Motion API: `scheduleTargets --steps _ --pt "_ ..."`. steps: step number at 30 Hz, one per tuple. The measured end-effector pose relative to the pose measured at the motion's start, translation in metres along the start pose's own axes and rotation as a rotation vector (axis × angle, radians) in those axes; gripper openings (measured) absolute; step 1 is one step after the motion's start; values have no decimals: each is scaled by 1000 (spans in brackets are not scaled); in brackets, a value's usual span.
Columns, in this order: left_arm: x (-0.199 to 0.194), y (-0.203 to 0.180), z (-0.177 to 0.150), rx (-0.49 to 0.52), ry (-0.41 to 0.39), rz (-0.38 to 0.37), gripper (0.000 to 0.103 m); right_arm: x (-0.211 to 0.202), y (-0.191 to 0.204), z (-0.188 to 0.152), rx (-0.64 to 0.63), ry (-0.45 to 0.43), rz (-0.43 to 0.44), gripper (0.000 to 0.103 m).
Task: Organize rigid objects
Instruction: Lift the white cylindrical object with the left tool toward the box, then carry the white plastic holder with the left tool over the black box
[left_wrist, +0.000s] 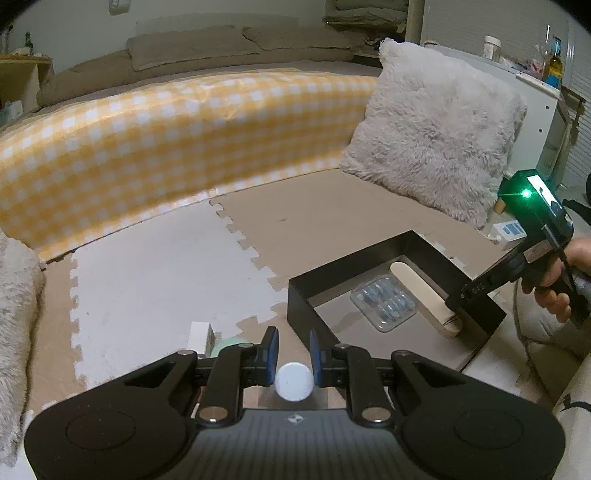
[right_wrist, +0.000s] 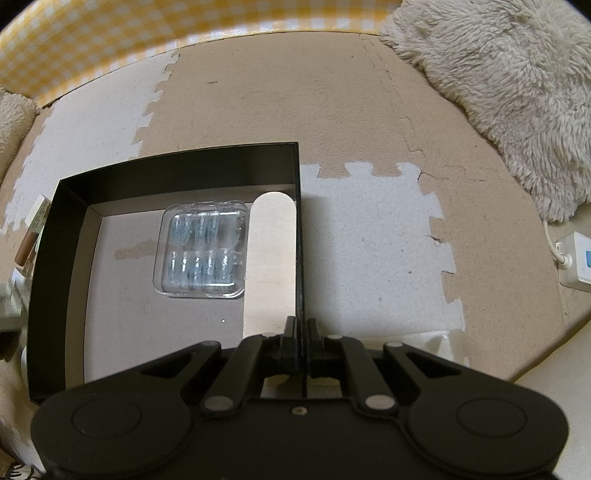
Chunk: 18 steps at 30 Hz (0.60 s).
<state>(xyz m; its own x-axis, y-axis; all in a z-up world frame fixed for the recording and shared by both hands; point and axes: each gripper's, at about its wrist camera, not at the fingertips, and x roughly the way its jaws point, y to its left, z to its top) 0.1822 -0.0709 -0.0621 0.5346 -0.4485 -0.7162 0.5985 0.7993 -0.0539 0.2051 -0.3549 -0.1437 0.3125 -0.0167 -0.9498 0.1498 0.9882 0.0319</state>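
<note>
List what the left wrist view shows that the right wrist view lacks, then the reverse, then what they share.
Left wrist only: the left hand-held gripper shut on a small white round object, and the bed behind the yellow checked cloth.
Right wrist only: the right hand-held gripper shut on the black tray's side wall.
Both: the tray, holding a clear plastic case and a flat wooden stick, plus the fluffy cushion.
</note>
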Motion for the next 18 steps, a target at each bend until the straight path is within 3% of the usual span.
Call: scheduleTargets --steps 8,14,17,18 --pt "14 -4 -29 92 240 -60 18 0 0 0 0 0 0 6" --pt "20 -1 -53 84 367 -67 17 0 0 0 0 0 -1 6" --pt "25 2 -58 69 374 -48 21 0 0 0 0 -1 0 6" --pt "27 4 -58 56 379 -43 30 0 0 0 0 -1 0 6"
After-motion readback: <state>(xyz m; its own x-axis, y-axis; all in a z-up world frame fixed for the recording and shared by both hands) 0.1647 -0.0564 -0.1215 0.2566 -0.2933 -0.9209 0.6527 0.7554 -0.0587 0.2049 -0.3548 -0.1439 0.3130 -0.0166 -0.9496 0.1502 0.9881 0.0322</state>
